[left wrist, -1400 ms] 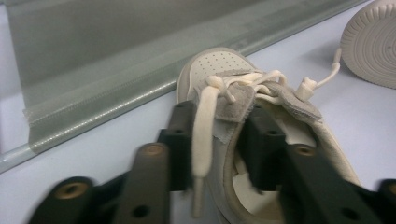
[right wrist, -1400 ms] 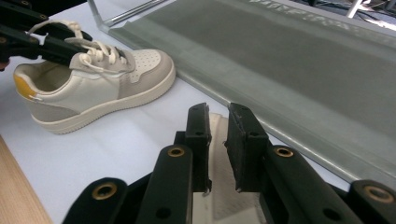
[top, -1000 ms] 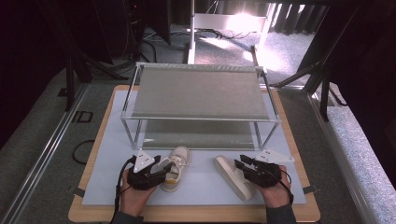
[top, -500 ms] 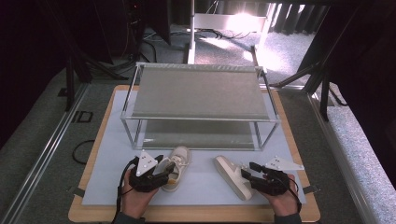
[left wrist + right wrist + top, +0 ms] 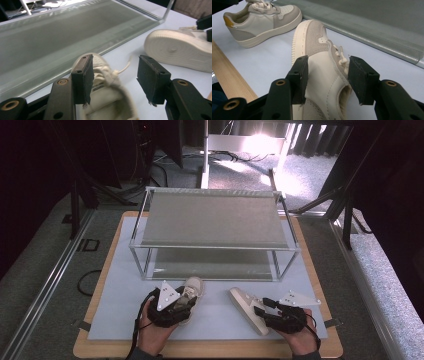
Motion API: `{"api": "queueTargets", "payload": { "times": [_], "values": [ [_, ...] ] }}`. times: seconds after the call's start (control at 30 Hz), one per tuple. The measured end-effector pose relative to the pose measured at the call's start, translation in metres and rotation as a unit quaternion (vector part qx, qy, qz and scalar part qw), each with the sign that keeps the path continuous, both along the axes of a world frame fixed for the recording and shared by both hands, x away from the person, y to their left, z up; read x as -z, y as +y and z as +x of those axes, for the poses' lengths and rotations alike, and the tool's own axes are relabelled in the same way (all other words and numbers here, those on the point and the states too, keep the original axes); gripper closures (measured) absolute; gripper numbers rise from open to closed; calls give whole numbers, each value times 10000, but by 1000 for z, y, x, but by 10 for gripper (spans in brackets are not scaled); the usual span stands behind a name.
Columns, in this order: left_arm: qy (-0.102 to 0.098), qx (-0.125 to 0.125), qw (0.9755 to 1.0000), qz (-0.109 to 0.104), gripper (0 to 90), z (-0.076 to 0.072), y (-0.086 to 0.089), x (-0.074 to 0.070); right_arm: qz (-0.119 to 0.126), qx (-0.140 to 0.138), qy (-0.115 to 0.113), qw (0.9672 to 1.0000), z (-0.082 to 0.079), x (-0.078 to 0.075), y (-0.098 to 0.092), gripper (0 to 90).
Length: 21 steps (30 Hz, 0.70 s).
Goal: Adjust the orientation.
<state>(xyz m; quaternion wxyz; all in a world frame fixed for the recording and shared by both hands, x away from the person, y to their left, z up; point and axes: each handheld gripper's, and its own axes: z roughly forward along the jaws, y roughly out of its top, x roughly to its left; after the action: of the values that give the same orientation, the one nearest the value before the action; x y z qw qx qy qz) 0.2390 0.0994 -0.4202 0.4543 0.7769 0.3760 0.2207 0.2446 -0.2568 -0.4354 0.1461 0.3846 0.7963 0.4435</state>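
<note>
Two small cream-and-tan sneakers lie on the pale blue mat in front of the rack. The left shoe (image 5: 195, 285) (image 5: 107, 105) (image 5: 262, 20) stands upright, toe toward the rack. My left gripper (image 5: 186, 301) (image 5: 112, 75) straddles its heel opening and is shut on it. The right shoe (image 5: 242, 301) (image 5: 322, 65) (image 5: 180, 50) lies on its side, sole facing left. My right gripper (image 5: 260, 309) (image 5: 327, 75) has that shoe between its jaws. They have just been opening and then came in slightly; a gap shows beside the laces.
A metal-framed rack (image 5: 212, 220) with two grey shelves stands across the back of the mat. The mat (image 5: 120, 305) sits on a wooden board (image 5: 320, 270), whose front edge runs just behind both hands. Dark floor and stands surround the table.
The left gripper has edged right and toward the rack at the left shoe's heel. The right gripper's jaws have spread off the right shoe; that hand has barely moved.
</note>
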Motion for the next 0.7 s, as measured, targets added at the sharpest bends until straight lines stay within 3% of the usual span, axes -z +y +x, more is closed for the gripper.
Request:
{"api": "queueTargets", "payload": {
  "times": [0.43,0.57,0.6,0.7],
  "values": [
    [81,690,9975,92,561,-4,-43,5,64,-377,-185,9991,-9,-8,6,621],
    [114,806,9966,98,580,-5,-50,7,21,-351,-199,9992,-10,-8,7,619],
    [136,987,9949,124,602,-6,-62,11,43,-378,-197,9991,-10,-8,7,627],
    [170,1115,9935,186,629,-5,-74,15,64,-474,-226,9986,-12,-9,8,639]
  ]
}}
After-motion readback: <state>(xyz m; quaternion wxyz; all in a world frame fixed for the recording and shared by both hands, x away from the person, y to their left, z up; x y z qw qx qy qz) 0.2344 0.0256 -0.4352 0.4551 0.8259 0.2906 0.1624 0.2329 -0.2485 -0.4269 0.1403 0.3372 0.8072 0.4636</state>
